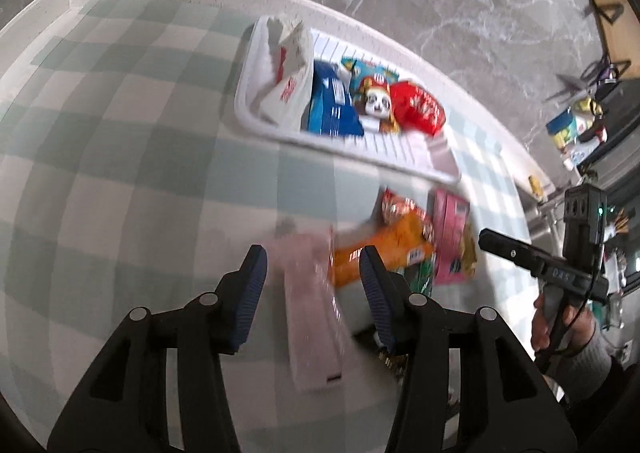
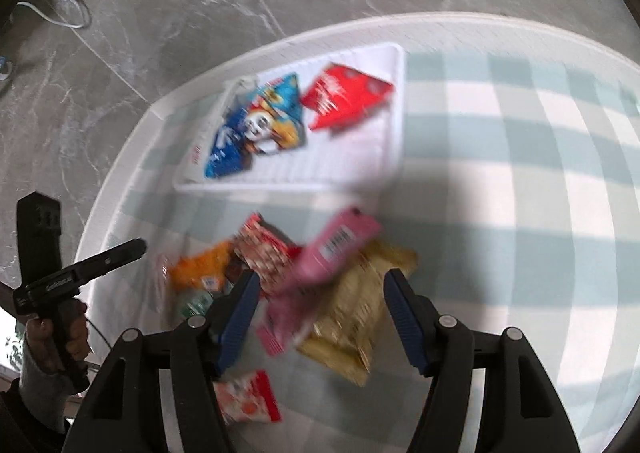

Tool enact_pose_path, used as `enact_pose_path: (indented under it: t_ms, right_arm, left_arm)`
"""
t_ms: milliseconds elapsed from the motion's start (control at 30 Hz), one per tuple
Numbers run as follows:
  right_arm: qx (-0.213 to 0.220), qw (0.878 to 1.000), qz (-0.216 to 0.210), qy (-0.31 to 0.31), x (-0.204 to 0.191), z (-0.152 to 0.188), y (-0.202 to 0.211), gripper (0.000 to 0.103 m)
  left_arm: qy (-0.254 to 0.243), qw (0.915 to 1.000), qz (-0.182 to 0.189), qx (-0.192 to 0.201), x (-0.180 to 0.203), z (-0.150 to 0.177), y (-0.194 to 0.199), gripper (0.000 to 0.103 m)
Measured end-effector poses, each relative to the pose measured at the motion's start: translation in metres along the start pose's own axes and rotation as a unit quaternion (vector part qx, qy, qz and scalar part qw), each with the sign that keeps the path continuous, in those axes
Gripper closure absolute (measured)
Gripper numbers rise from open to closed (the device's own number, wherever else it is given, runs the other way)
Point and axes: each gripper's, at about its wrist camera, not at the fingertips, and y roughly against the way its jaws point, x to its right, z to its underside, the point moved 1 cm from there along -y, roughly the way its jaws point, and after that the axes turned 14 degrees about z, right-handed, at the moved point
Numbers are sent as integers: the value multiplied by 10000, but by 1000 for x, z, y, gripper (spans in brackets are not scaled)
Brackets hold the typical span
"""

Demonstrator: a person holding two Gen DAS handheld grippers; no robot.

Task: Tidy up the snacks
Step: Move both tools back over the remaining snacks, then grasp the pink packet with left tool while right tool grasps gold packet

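Note:
A white tray on the checked tablecloth holds a white packet, a blue packet, a panda packet and a red bag; the tray also shows in the right wrist view. My left gripper is open above a blurred pale pink packet, beside an orange packet. My right gripper is open over a loose pile: a pink packet, a gold bag, a red patterned packet.
A small red and white packet lies near the right gripper's left finger. The round table's edge drops to grey marble floor. A shelf with clutter stands at the right. Each view shows the other hand-held gripper at its side.

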Motion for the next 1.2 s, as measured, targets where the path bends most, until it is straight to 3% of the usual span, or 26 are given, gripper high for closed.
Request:
enact_pose_path:
  t_ms: [533, 900, 1200]
  right_arm:
    - [-192, 9994, 264, -109, -2, 18, -14, 36]
    - [-224, 9990, 372, -70, -5, 16, -20, 36]
    - [-202, 9966, 737, 293, -18, 11, -24, 38]
  left_arm:
    - [-129, 9982, -282, -505, 2, 27, -16, 57]
    - [-164, 9974, -271, -650, 4, 32, -26, 57]
    - [-297, 9968, -326, -665, 7, 35, -30, 57]
